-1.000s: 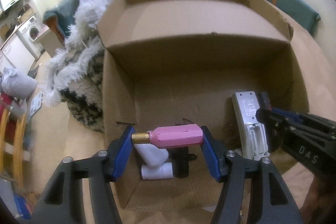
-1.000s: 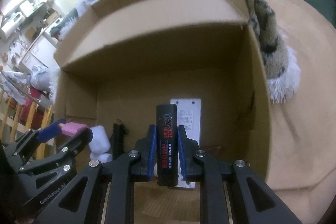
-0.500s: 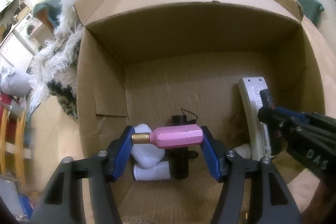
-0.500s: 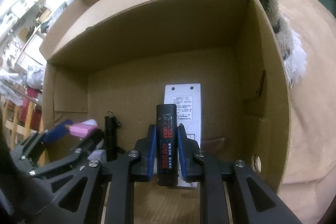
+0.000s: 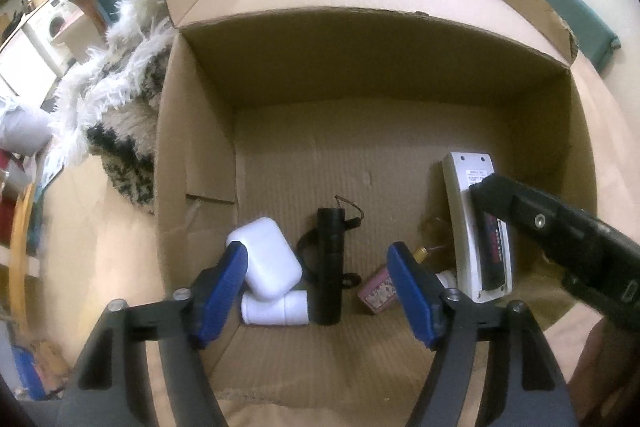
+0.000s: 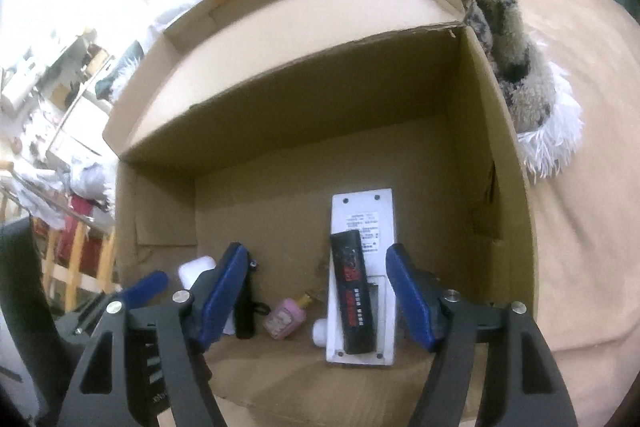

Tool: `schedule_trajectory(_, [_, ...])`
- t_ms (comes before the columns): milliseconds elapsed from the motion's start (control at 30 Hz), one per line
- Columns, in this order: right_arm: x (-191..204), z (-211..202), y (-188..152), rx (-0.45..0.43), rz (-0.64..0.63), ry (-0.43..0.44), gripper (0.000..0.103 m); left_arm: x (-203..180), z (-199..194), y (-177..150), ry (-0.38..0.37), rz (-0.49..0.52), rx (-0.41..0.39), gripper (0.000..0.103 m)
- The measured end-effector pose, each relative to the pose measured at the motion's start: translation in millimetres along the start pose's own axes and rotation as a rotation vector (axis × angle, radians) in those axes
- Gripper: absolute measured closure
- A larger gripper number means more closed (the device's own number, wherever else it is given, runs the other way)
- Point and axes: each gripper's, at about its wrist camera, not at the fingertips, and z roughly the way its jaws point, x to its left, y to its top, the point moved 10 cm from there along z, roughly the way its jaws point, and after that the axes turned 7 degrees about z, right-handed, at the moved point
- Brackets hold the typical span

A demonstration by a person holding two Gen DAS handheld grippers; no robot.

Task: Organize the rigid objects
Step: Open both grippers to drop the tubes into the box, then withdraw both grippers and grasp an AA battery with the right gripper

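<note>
- Left gripper [image 5: 318, 291] low in the left view, blue pads wide apart and opening more, nothing between them.
- Pink bottle [image 5: 378, 289] lying loose on the box floor, low and right of middle, just beside the right blue pad, gold cap pointing up.
- Right gripper [image 6: 314, 293] low in the right view, jaws wide and opening, not pressing on anything.
- Black stick [image 6: 354, 291] with red marks lying flat on top of the white remote [image 6: 364, 215], between the open pads but touching neither.
- Remote lying on the box floor, right of middle, long side running up the frame.
- White case [image 5: 266, 259] low left in the left view, resting on a white tube [image 5: 276, 309].
- Black torch [image 5: 330, 263] just right of the case, in the lower middle, with a thin cord at its top end.
- Box [image 5: 360, 67] open at the top, filling most of both views, brown walls all round.
- Fluffy rug [image 5: 120, 87] outside the box, at the left edge of the left view.
- Right gripper's black arm reaching in from the right edge of the left view, over the remote.
</note>
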Motion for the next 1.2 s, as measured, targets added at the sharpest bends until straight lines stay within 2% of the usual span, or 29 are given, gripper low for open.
schedule_trajectory(433, [3, -11, -6, -0.004, 0.068, 0.042, 0.027, 13, -32, -13, 0.015, -0.010, -0.032, 0.033])
schedule_trajectory(567, [1, -22, -13, -0.019, 0.083, 0.044, 0.027, 17, -47, -17, -0.016, -0.009, -0.047, 0.033])
schedule_trajectory(700, [4, -36, -21, -0.034, 0.079, 0.047, 0.027, 24, -63, -24, 0.011, -0.001, -0.079, 0.033])
schedule_trajectory(1033, [0, -60, -53, -0.035, 0.061, 0.031, 0.027, 48, -85, -59, 0.008, -0.046, -0.085, 0.033])
schedule_trajectory(1200, [-4, -65, -71, -0.014, 0.065, 0.026, 0.027, 56, -80, -86, 0.009, -0.080, -0.051, 0.033])
